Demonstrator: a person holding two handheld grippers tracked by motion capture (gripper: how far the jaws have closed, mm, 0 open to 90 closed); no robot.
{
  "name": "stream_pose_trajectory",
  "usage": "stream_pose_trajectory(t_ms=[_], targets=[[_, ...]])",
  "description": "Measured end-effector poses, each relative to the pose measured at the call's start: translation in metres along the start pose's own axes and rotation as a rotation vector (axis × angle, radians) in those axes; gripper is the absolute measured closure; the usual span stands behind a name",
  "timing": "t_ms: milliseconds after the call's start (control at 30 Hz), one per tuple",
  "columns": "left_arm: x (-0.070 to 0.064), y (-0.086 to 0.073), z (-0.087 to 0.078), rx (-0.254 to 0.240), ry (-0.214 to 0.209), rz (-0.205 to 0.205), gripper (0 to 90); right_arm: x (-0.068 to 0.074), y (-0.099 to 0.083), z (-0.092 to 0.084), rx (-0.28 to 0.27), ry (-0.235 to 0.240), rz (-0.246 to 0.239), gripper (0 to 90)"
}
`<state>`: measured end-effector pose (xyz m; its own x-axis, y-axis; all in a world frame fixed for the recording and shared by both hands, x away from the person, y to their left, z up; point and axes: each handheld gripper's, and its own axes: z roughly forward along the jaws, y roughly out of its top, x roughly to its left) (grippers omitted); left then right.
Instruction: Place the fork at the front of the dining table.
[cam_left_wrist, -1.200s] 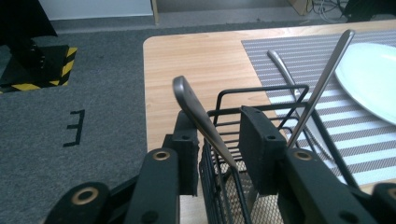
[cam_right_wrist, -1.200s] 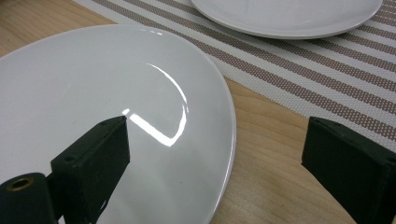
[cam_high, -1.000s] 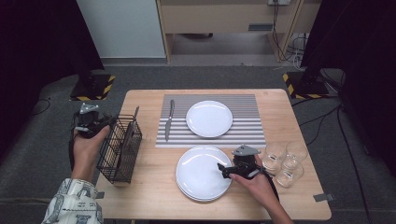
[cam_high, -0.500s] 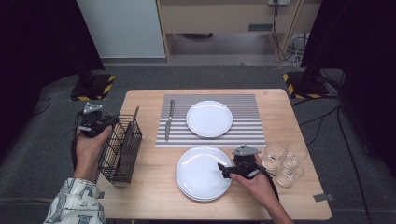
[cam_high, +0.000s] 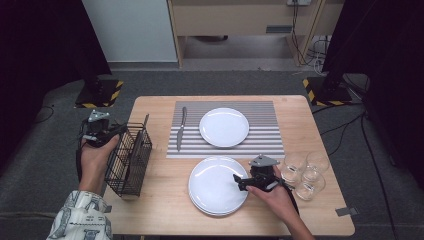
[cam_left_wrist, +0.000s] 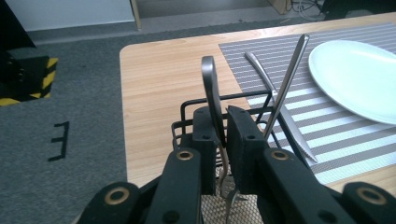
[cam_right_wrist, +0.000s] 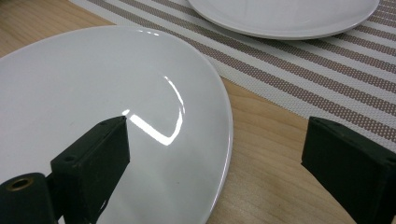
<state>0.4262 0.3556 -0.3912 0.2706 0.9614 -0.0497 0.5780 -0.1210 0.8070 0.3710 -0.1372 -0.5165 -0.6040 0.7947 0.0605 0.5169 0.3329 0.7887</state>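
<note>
We pinch a grey metal fork handle (cam_left_wrist: 212, 100) with our left gripper (cam_left_wrist: 223, 135), jaws just closing, above the black wire basket (cam_high: 129, 159); our right gripper (cam_right_wrist: 219, 163) is spread over the white round plate (cam_right_wrist: 93, 88).

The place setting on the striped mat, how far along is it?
Done: one white plate and a knife lie on the striped placemat. In hand: the left gripper, whose jaws have just been closing, pinches a fork handle standing in the wire cutlery basket. The right gripper is open, straddling the rim of the near plate stack. Left: fork and glasses remain unplaced.
</note>
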Motion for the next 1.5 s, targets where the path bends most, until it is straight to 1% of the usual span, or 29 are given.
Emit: stream_pose_trajectory(t_ms=[100,367,467,533,667,867,1067,1267,1400,1500], targets=[[0.001,0.000,0.000,-0.004,-0.018,-0.020,82.8,0.000,0.000,0.000,0.003,0.000,0.000,7.8],[-0.001,-0.001,-0.003,-0.011,-0.056,-0.029,85.5,0.000,0.000,0.001,0.003,0.000,-0.004,7.8],[-0.003,0.000,-0.005,-0.013,-0.061,-0.024,86.1,0.000,0.000,0.001,0.003,0.000,-0.006,7.8],[-0.004,0.000,-0.006,-0.010,-0.048,-0.015,86.4,0.000,0.000,0.001,0.003,0.000,-0.006,7.7],[-0.005,0.000,-0.009,-0.009,-0.038,-0.005,86.5,0.000,-0.001,0.001,0.005,-0.001,-0.010,7.7],[-0.003,0.004,-0.014,-0.025,-0.027,-0.009,86.5,0.000,0.000,0.001,0.004,-0.001,-0.006,7.7],[-0.002,0.010,-0.021,-0.018,-0.013,0.016,86.5,0.000,0.000,0.001,0.001,-0.003,-0.006,7.8],[-0.002,0.014,-0.024,-0.014,-0.008,0.027,86.5,0.000,0.000,0.001,0.002,-0.003,-0.005,7.8],[-0.003,0.018,-0.027,-0.029,-0.007,0.025,86.5,0.000,0.000,0.001,0.003,-0.002,-0.006,7.8],[-0.004,0.023,-0.029,-0.037,-0.004,0.030,86.5,0.000,0.000,0.001,0.002,-0.002,-0.004,7.8]])
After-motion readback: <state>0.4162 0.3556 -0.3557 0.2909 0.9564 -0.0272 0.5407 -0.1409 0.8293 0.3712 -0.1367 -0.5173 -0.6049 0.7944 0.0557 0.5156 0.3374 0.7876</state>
